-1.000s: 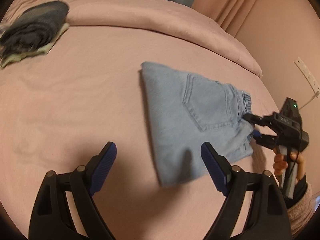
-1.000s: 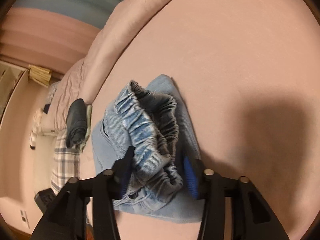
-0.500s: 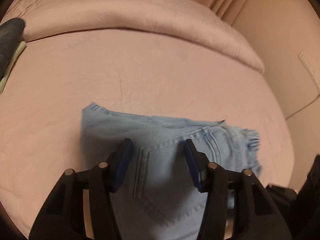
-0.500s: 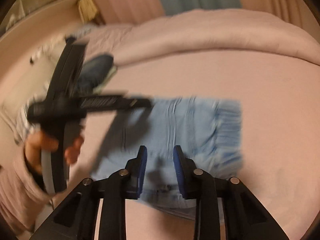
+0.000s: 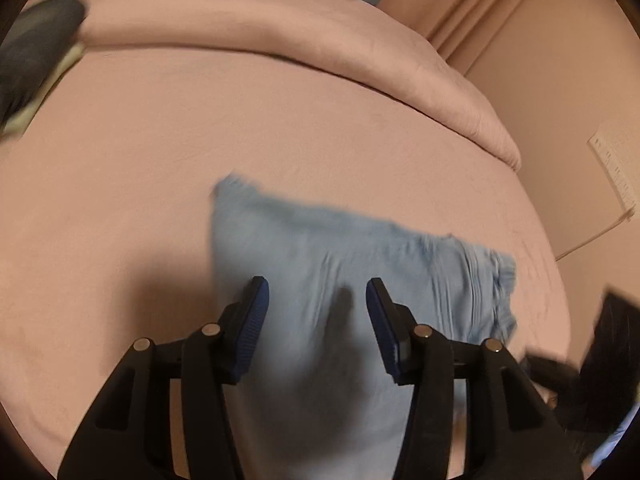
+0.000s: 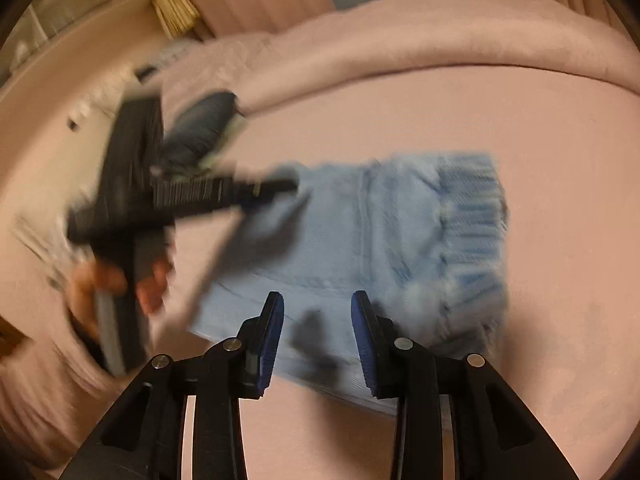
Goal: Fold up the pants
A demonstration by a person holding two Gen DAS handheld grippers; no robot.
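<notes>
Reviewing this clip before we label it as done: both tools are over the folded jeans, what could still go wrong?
1. Both the left tool and the right tool are open just above the folded light-blue denim pants; a low pass might snag and undo the fold.
2. The elastic waistband looks bunched, so the stack may spring open.
3. Both views are motion-blurred, so contact is hard to judge.
</notes>
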